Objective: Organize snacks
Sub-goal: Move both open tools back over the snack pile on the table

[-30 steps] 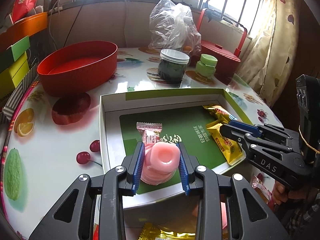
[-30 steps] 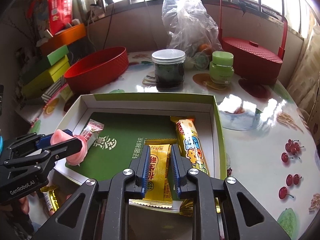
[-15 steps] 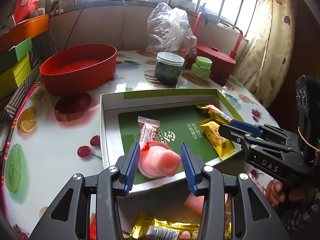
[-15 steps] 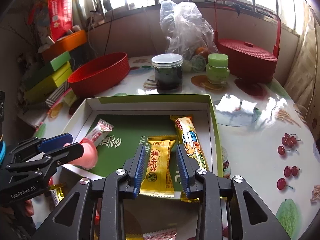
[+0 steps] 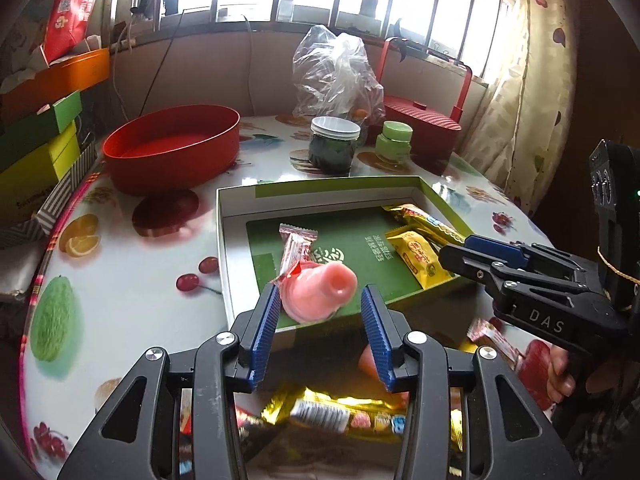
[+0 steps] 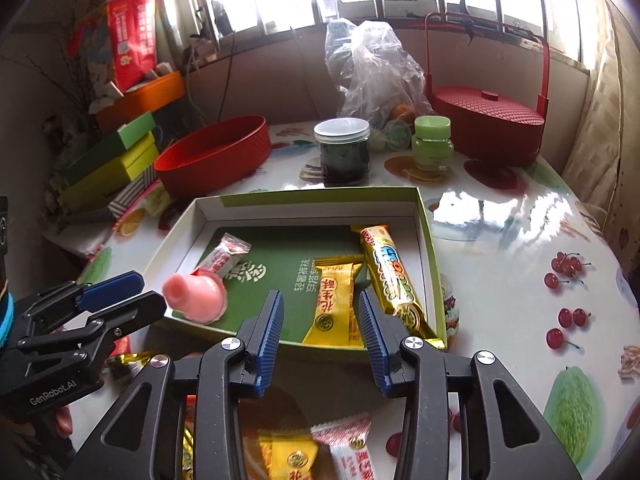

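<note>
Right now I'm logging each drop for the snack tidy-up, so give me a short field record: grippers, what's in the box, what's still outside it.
left gripper: open, jaws just widened, nothing pressed between the pads
right gripper: open, jaws just widened, clear of the yellow packet
pink jelly cup: lying on its side at the box's near edge
box: also holds a small pink-and-white packet and a long gold bar
outside the box: more wrapped snacks below the grippers

The tabletop (image 6: 520,248) is covered with fruit pictures. On it are seen an open box (image 6: 424,216), a red bowl (image 6: 212,156), a dark jar (image 6: 342,152), a green jar (image 6: 432,144), a plastic bag (image 6: 372,68) and a red basket (image 6: 488,128).
</note>
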The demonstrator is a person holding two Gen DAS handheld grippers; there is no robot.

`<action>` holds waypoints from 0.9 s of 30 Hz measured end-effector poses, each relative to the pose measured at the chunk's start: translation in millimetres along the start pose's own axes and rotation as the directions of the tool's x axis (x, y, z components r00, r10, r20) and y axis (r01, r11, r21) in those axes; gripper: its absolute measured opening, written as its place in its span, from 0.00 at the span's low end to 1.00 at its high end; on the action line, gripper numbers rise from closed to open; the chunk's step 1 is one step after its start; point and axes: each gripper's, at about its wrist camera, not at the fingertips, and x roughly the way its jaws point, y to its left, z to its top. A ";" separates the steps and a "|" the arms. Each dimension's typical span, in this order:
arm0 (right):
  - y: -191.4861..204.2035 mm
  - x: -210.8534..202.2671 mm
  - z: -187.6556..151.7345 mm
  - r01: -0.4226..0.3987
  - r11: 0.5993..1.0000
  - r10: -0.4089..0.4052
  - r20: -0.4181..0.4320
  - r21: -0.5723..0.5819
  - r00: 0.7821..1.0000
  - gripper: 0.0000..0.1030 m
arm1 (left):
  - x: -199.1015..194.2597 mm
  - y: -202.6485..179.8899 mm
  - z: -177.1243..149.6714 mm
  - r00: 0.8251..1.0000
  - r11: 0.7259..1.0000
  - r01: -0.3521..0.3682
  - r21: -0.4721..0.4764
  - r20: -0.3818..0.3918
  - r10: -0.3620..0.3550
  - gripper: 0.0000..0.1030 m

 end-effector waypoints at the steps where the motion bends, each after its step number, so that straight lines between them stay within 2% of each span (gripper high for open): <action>1: 0.8 -2.2 -2.0 0.001 1.000 -0.001 0.001 0.000 1.000 0.38 | -2.1 -0.2 -1.2 1.000 1.000 0.003 0.000 0.001 -0.003 0.42; 10: 4.5 -16.3 -16.7 0.016 1.000 -0.016 0.006 -0.012 1.000 0.47 | -16.5 -5.3 -15.9 1.000 1.000 -0.001 0.007 0.006 0.001 0.43; 18: 0.7 -36.7 -32.1 0.027 1.000 -0.027 0.027 -0.002 0.999 0.48 | -20.6 -2.7 -32.5 1.000 1.000 -0.019 0.001 -0.010 0.019 0.43; 24: -5.5 -46.4 -40.8 0.029 0.999 -0.029 0.031 0.016 0.999 0.50 | -32.3 -1.7 -42.0 1.000 1.000 -0.026 0.001 0.009 0.026 0.43; 27: -8.5 -50.7 -47.3 0.040 0.999 -0.041 0.034 0.018 0.999 0.51 | -36.3 -2.2 -45.3 0.998 0.998 -0.053 0.015 0.016 0.053 0.43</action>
